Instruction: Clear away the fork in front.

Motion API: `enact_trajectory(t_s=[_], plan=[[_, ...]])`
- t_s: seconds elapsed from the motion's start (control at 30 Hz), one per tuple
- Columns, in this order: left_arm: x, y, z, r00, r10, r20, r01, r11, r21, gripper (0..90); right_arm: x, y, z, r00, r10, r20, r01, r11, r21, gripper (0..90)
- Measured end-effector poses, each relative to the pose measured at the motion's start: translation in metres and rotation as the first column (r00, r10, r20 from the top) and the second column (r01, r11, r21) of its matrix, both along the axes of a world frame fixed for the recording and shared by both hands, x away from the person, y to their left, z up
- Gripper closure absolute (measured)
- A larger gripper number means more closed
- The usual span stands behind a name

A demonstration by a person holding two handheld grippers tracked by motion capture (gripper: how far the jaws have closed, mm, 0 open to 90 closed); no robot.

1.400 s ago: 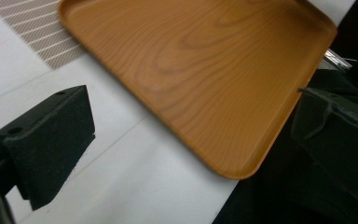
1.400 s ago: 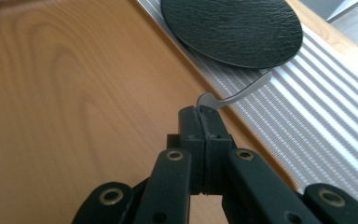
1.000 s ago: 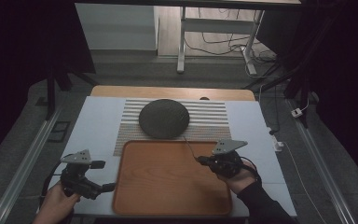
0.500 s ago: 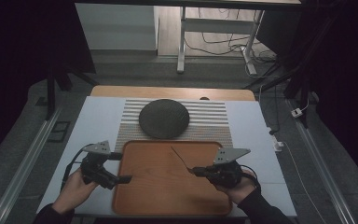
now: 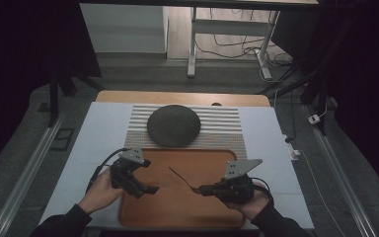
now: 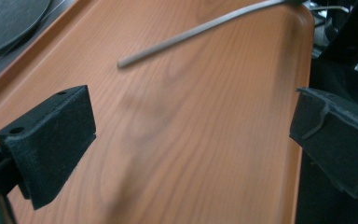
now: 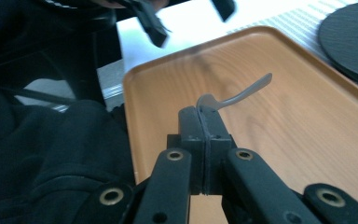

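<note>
Right gripper (image 5: 201, 188) jaws clenched on thin grey utensil (image 7: 242, 93), gripped at one end; the handle sticks out above the wooden tray (image 5: 212, 217), near the tray's right edge. Left gripper (image 5: 150, 188) jaws released, spread wide with nothing between them, over the tray's left edge. Dark round plate (image 5: 173, 125) on striped mat (image 5: 227, 126) beyond the tray's far edge, mid-worktop.

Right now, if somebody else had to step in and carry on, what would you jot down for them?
Right hand-held gripper: shut on the end of a thin grey utensil, held above the wooden tray.
Left hand-held gripper: open, nothing between its jaws, over the tray's left part.
Dark round plate: on the striped mat behind the tray.
Done: utensil gripped. Left: probably setting it down; where is unclear.
</note>
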State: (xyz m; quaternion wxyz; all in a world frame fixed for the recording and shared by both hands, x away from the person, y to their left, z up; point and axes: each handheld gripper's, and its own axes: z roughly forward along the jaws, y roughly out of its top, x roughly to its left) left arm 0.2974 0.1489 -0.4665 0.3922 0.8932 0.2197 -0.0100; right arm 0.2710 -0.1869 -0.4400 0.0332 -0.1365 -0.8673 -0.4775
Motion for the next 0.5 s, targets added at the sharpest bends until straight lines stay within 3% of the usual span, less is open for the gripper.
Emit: enact_trajectory(t_s=[0.17, 0.33, 0.5], plan=[[0.008, -0.018, -0.003, 0.9973, -0.072, 0.013, 0.071, 0.997, 0.031, 0.4, -0.001, 0.003, 0.002, 0.9984, 0.054, -0.017, -0.054, 0.998, 0.013, 89.3], [0.011, -0.033, -0.006, 0.991, -0.129, 0.038, 0.126, 0.9892, 0.076, 5.3, 0.0, 0.005, 0.004, 0.9959, 0.085, -0.032, -0.084, 0.996, 0.026, 89.2], [0.009, -0.043, -0.007, 0.9761, -0.209, 0.06, 0.2, 0.9714, 0.127, 24.8, 0.001, 0.007, 0.007, 0.9914, 0.123, -0.045, -0.121, 0.992, 0.032, 89.2]])
